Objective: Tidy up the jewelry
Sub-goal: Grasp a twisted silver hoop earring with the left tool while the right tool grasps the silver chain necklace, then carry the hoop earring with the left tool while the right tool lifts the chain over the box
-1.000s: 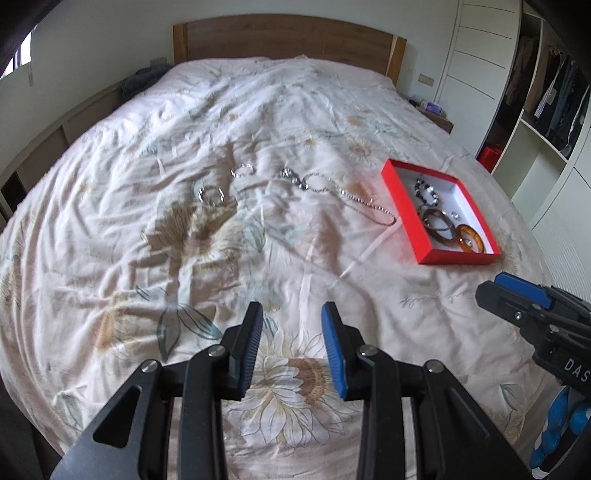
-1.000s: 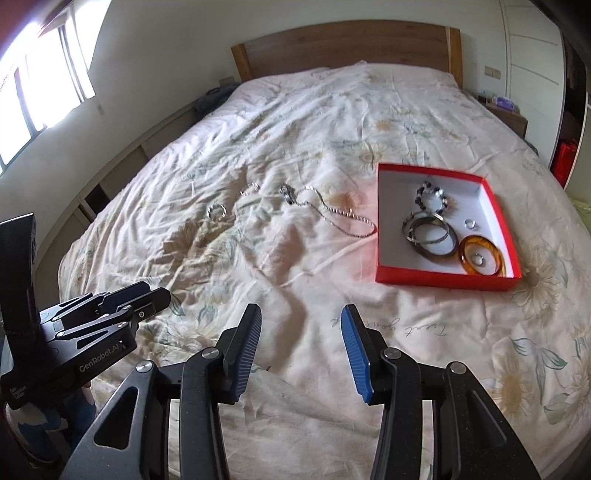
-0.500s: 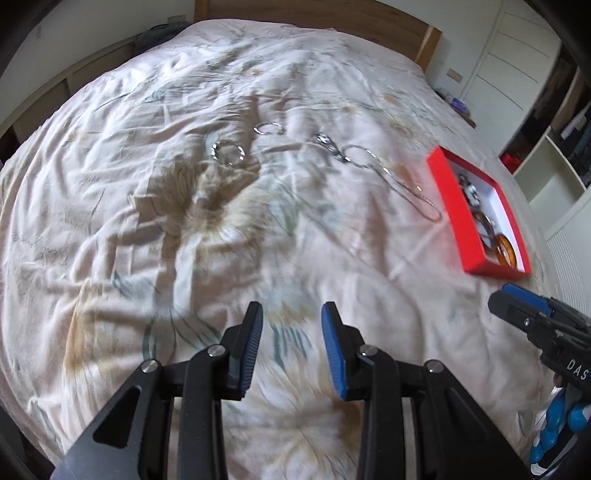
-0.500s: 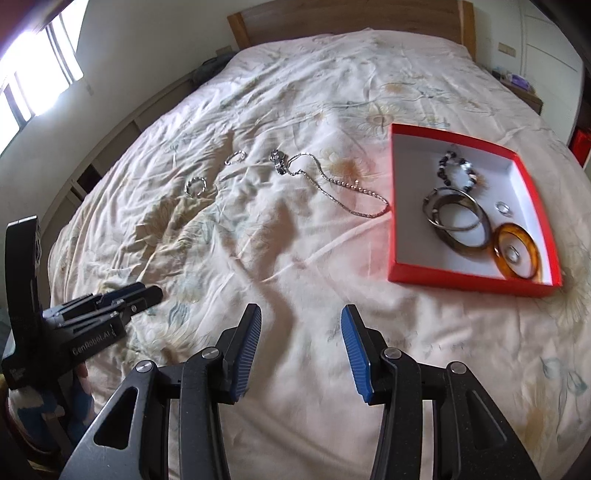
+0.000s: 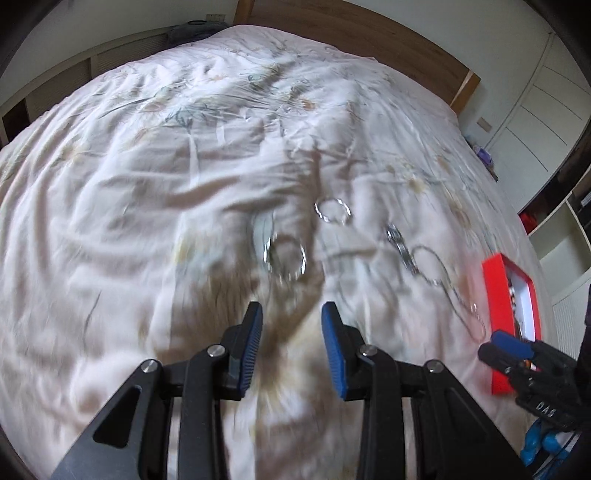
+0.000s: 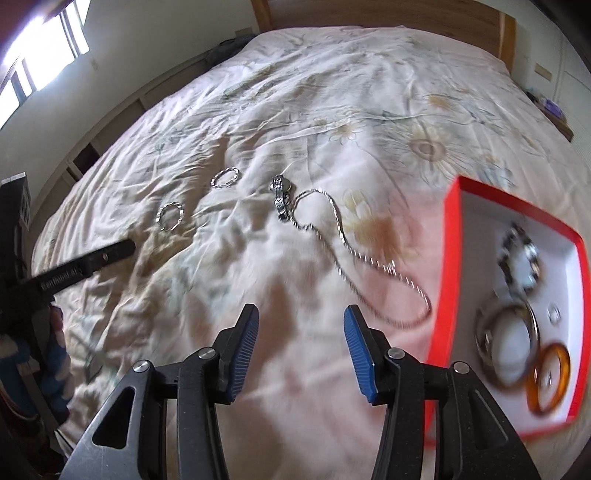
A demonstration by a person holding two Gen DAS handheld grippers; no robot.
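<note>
On the flowered bedspread (image 6: 332,92), three pieces of jewelry lie loose: a silver necklace (image 6: 354,254) with a chunky pendant at its far end, a small twisted ring-shaped hoop (image 6: 224,177) beyond it, and a second hoop (image 6: 170,216) further left. Just right of the chain's near loop sits the red box (image 6: 448,258), white inside, which already holds a beaded bracelet (image 6: 519,258), a pair of dark bangles (image 6: 506,343), an amber bangle (image 6: 548,376) and a tiny ring (image 6: 553,314). So the job looks partly done, with the three pieces on the cover left to go in.

The left gripper (image 5: 291,332) hangs just short of the nearer hoop (image 5: 285,256), jaws parted and empty. The right gripper (image 6: 300,339) sits near the necklace's lower loop; its jaws have just been opening and nothing is between them.

Around the bed are a wooden headboard (image 6: 388,14), a bright window (image 6: 40,55) and white cupboards (image 5: 546,85). Nothing blocks either reach, though the rumpled cloth and thin chain could make pinching fiddly.
</note>
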